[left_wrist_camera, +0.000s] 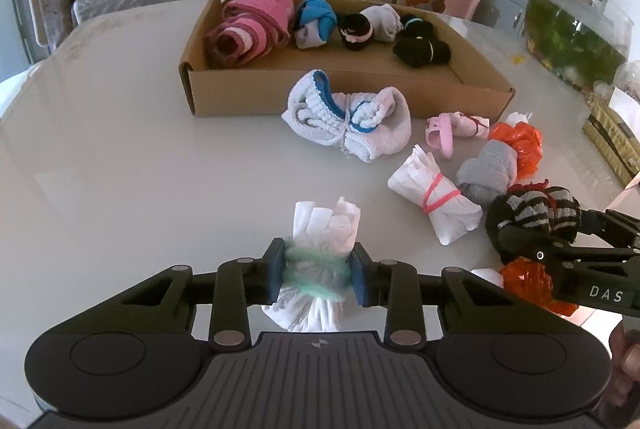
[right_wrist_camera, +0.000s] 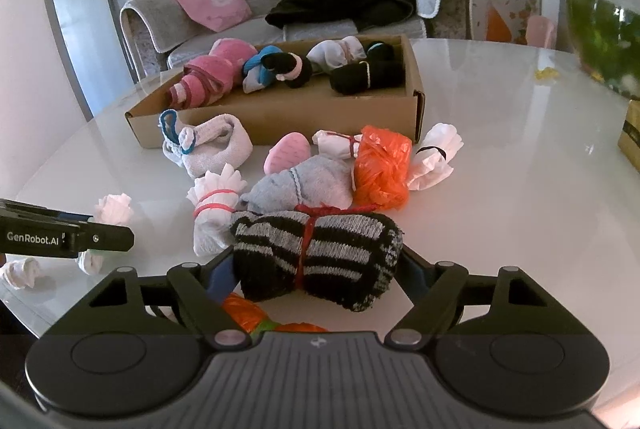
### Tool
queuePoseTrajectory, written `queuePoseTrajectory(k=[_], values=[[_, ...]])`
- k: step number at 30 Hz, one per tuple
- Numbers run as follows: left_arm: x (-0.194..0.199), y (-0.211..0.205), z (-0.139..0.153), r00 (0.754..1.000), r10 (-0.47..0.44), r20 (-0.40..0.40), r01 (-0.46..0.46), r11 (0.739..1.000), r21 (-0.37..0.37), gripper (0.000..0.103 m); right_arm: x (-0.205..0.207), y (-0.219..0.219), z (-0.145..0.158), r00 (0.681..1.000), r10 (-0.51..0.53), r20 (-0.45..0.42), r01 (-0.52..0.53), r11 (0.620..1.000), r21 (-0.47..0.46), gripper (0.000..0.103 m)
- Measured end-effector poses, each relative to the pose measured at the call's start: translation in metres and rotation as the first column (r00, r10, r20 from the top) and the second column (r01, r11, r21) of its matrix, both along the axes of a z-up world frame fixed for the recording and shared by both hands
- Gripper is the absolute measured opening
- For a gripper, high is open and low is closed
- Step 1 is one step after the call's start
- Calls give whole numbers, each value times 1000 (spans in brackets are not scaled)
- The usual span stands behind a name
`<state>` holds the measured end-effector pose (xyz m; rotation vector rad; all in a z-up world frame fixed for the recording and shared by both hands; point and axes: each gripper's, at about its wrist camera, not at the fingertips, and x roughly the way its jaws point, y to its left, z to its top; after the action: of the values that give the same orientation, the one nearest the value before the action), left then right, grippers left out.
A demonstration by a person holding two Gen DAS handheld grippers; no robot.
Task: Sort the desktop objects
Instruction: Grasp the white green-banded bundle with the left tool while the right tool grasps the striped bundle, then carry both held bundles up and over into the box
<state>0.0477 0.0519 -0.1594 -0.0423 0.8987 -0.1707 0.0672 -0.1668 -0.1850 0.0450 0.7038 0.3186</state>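
Clamped between the blue pads of my left gripper (left_wrist_camera: 319,275) is a white bundle tied with green yarn (left_wrist_camera: 316,261), pinched at its bound waist just above the white desk (left_wrist_camera: 120,157). My right gripper (right_wrist_camera: 316,269) grips a black-and-grey striped sock roll tied with red string (right_wrist_camera: 320,253), its jaws standing wider, pressed against both ends of the roll. Beyond it on the desk lie a grey sock bundle (right_wrist_camera: 308,185), an orange plastic bundle (right_wrist_camera: 382,169), a white bundle with a red band (right_wrist_camera: 214,205) and a pink item (right_wrist_camera: 286,153), all close together. A white-and-blue sock bundle (left_wrist_camera: 348,121) rests against the front wall of the cardboard box (left_wrist_camera: 248,93), which holds pink, blue, white and black rolled socks.
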Motion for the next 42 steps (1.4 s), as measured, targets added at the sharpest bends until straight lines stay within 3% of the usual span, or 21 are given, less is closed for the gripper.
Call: queuePoseTrajectory(k=[14,28,36,42], values=[[-19,3,43,997,30,64,-31,999,13,41,-1,-26,25,999,-8,35,7,1000,26,69],[-19,34,128,974,90,208,-98,995,27,41,19,-63,99,983,-4,185,-6,999,52,70],[-2,45,169,958,90,273,-103,994,35,41,54,-77,131,972,32,234,-54,995,88,70],[30,27,186,956,36,290,-49,998,35,41,81,-72,143,962,83,262,-113,989,100,70]])
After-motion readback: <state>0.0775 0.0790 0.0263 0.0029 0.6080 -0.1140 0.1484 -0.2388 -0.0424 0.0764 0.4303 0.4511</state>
